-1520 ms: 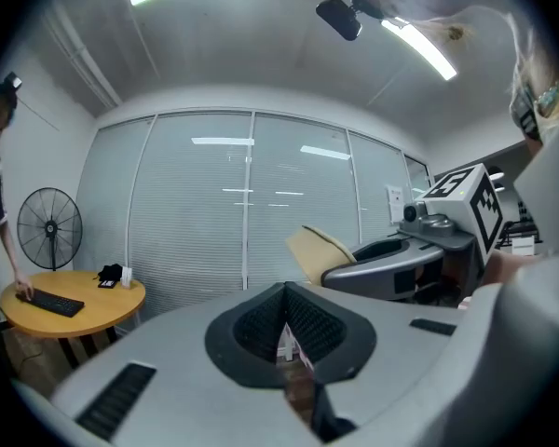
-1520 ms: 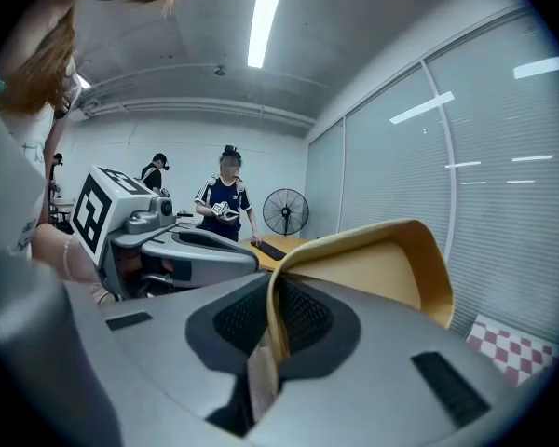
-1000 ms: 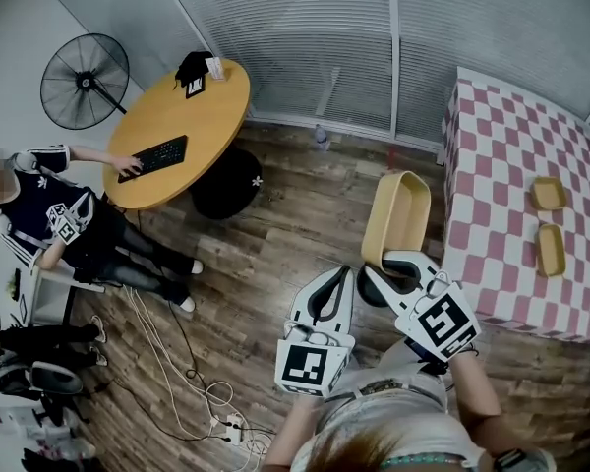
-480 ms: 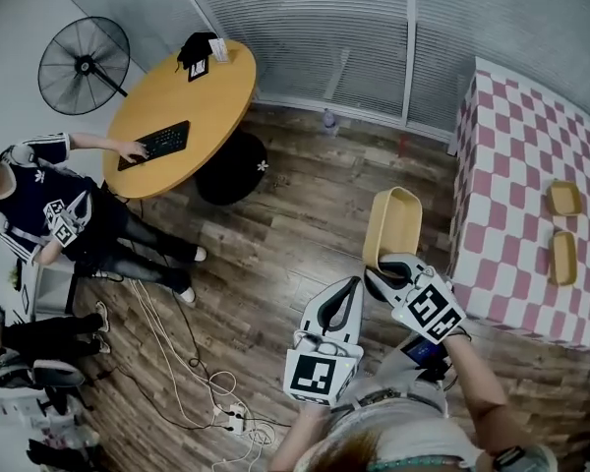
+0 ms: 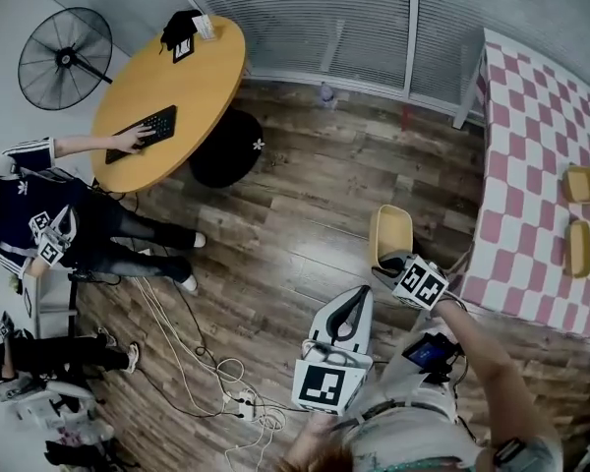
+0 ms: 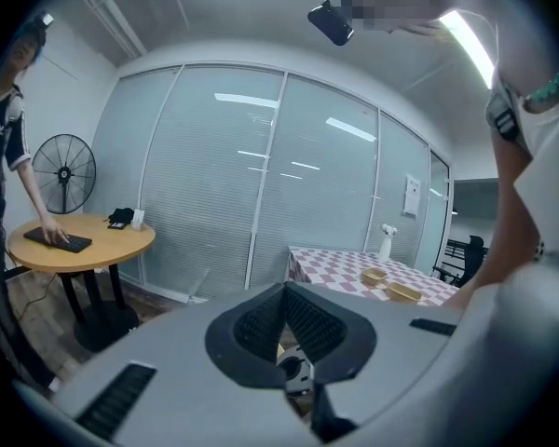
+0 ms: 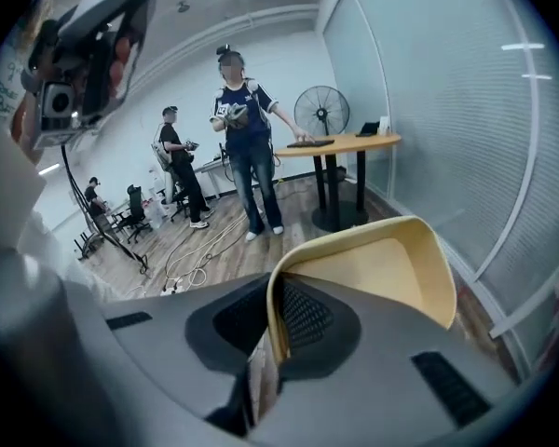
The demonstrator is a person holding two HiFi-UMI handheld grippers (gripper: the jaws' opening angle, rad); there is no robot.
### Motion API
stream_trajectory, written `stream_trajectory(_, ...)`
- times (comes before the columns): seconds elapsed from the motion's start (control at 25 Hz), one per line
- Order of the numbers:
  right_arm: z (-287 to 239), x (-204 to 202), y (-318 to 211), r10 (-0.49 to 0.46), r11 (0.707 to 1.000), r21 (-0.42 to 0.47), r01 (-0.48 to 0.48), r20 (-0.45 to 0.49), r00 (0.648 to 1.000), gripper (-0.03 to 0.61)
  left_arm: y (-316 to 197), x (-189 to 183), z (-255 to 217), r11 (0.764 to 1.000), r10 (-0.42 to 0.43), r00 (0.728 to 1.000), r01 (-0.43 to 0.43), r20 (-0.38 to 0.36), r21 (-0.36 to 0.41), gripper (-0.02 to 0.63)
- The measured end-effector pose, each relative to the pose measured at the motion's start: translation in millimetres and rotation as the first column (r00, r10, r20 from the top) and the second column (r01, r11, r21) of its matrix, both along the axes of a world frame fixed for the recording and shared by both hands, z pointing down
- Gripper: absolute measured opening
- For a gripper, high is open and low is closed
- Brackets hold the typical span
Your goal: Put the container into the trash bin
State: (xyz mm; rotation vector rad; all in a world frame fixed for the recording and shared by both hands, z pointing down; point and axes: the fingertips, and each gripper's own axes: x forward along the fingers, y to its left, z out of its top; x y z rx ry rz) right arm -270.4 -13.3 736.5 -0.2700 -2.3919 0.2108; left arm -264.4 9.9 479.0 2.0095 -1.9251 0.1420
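Clamped shut on one thin side wall, the right gripper has the tan container pinched between its pads. The rest of the tray juts out ahead of the jaws with its hollow facing up. From above, the container hangs over the wooden floor just beside the checkered table, clear of its edge. The left gripper sits a little farther from that table, jaws together on nothing.

From where I stand, the step in hand looks like the carry to the trash bin, and I can't pick out a bin for certain. The dark round shape under the round wooden table, well apart from the checkered table, may be a bin or only that table's foot.

To do this well, I'd hold the squeeze firm. The grip is on a single wall, so the light tray could pivot or slip if swung hard. Bring it over the bin's mouth, tip it so a narrow end leads, and lower it inside before the jaws part. Steer wide of the checkered table's corner. Mind the cables on the floor, far out from that table.

The two other tan containers on the checkered table need not be touched for now. The free left gripper could steady the bin if it tips.
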Motion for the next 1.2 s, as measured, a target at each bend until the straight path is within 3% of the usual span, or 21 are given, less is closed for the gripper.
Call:
stream_trajectory(0.24,100.2,11.6,17.6,-0.046,0.989,-0.144,0.022,-0.169,0.985,0.009,5.5,-2.3,22.0,0.999,-0.005,1.000,0.004,-0.022,-0.049,0.006)
stream_trajectory(0.4,156.8,31.7,25.1,-0.037,0.980,-0.197,-0.021,-0.284,0.958,0.009,13.1,-1.1,40.1,0.995,-0.016,0.999,0.011,-0.047,-0.103,0.006)
stream_trajectory(0.52,190.0,48.1,27.0,-0.065,0.983,-0.183,-0.003,-0.363,0.929,0.009,17.1,-2.2,50.6,0.991,-0.017,0.999,0.012,-0.037,-0.132,0.006)
stream_trajectory(0.8,222.7,65.7,17.2,-0.156,0.985,-0.132,0.108,-0.447,0.881,0.013,19.2,-0.8,61.5,0.985,-0.026,0.999,0.021,-0.030,-0.171,0.006)
stream_trajectory(0.84,227.9,67.2,14.6,-0.162,0.986,-0.109,0.125,-0.462,0.872,0.055,19.8,0.2,63.1,0.984,-0.024,0.999,0.019,-0.026,-0.176,0.006)
stream_trajectory(0.88,232.4,67.9,10.2,-0.163,0.987,-0.079,0.142,-0.477,0.864,0.155,20.7,1.4,64.7,0.983,-0.022,0.999,0.018,-0.024,-0.181,0.006)
stream_trajectory(0.92,235.4,67.6,4.9,-0.160,0.987,-0.050,0.156,-0.485,0.860,0.192,21.7,2.9,66.4,0.982,-0.021,0.999,0.016,-0.025,-0.186,0.006)
stream_trajectory(1.2,225.1,73.9,-5.5,-0.110,0.992,0.002,0.127,-0.493,0.863,0.208,25.3,13.8,68.8,0.981,-0.018,0.999,0.008,-0.048,-0.193,0.006)
